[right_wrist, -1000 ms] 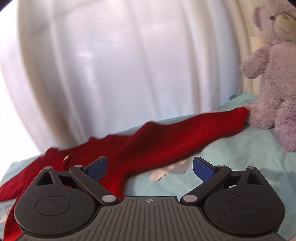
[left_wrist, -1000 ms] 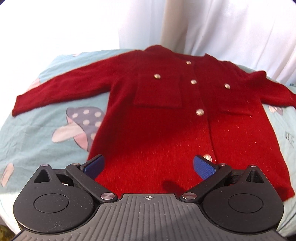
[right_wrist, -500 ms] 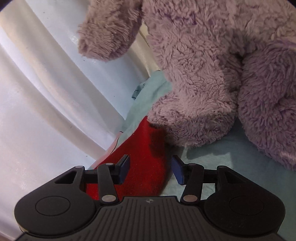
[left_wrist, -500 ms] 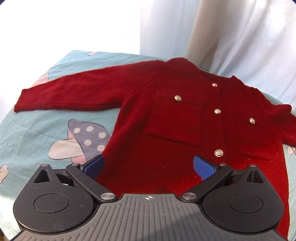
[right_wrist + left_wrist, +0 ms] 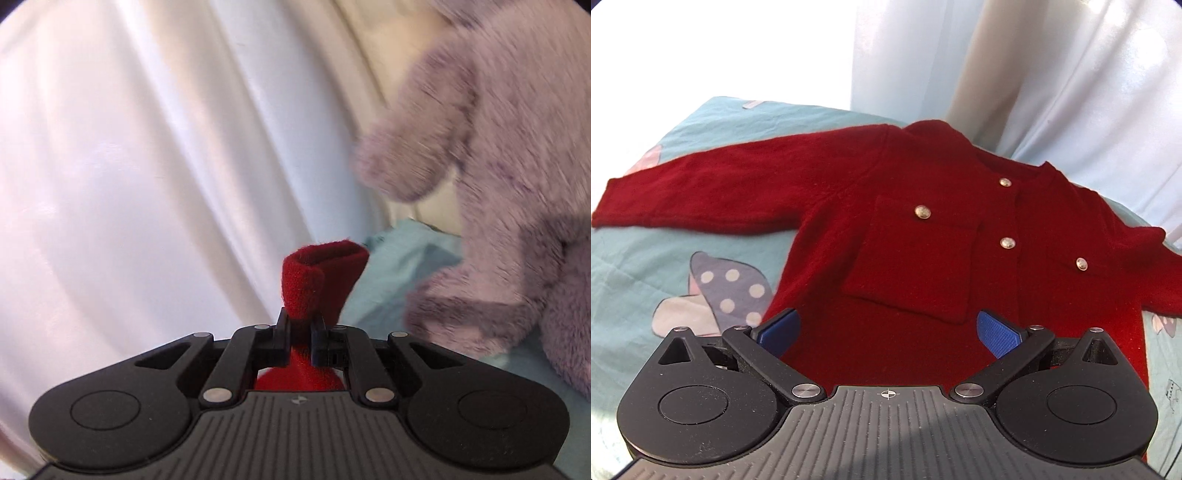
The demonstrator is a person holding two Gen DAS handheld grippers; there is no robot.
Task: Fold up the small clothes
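A small dark red cardigan (image 5: 923, 236) with gold buttons lies flat, front up, on a pale blue sheet (image 5: 635, 266). Its left sleeve (image 5: 701, 195) stretches out to the left. My left gripper (image 5: 888, 334) hovers over the lower body of the cardigan, open, with nothing between its blue pads. In the right wrist view my right gripper (image 5: 299, 338) is shut on the red sleeve cuff (image 5: 317, 280), which sticks up bunched above the pinched fingers. The rest of that sleeve is hidden below the gripper body.
A lilac plush bear (image 5: 509, 206) sits on the sheet just right of the held cuff. White curtains (image 5: 147, 166) hang close behind the bed. A mushroom print (image 5: 720, 291) marks the sheet left of the cardigan.
My right gripper swung toward the bear, came over the right sleeve end and shut on its cuff. My left gripper slid along the cardigan, staying open.
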